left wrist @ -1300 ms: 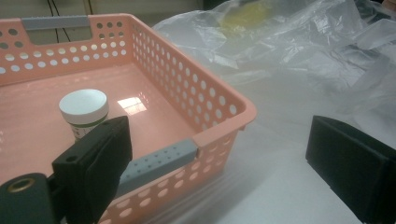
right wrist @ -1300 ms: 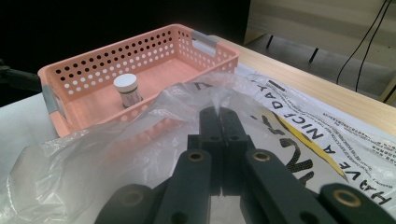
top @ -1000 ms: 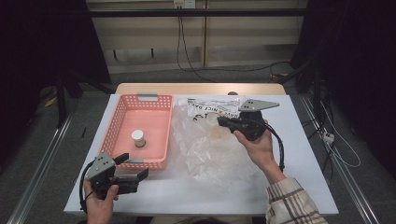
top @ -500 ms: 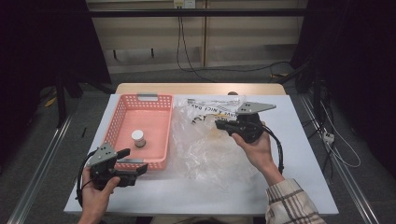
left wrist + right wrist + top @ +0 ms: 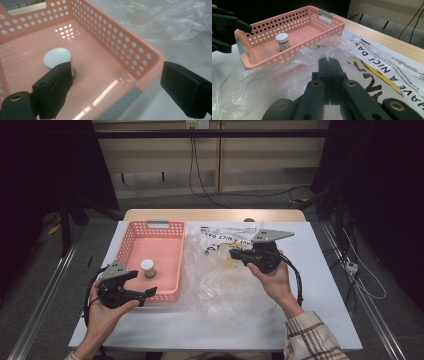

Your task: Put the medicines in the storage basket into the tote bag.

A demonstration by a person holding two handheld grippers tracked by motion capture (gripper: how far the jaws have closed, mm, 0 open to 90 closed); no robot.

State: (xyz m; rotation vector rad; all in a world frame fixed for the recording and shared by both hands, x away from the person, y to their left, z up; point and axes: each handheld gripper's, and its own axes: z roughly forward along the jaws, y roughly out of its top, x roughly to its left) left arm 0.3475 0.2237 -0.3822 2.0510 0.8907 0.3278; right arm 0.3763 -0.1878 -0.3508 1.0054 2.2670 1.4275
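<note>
Inspection finding: left gripper (image 5: 141, 283) stands with jaws wide apart and nothing between them, poised at the near right corner of the pink basket (image 5: 172, 227). The small white-capped bottle (image 5: 147, 268) stands upright on the basket floor, long axis vertical, at roughly 12 o'clock from those jaws in the high view, near but untouched. Right gripper (image 5: 234, 254) is farther off, jaws pressed together on a fold of the clear plastic bag (image 5: 225, 285).
</note>
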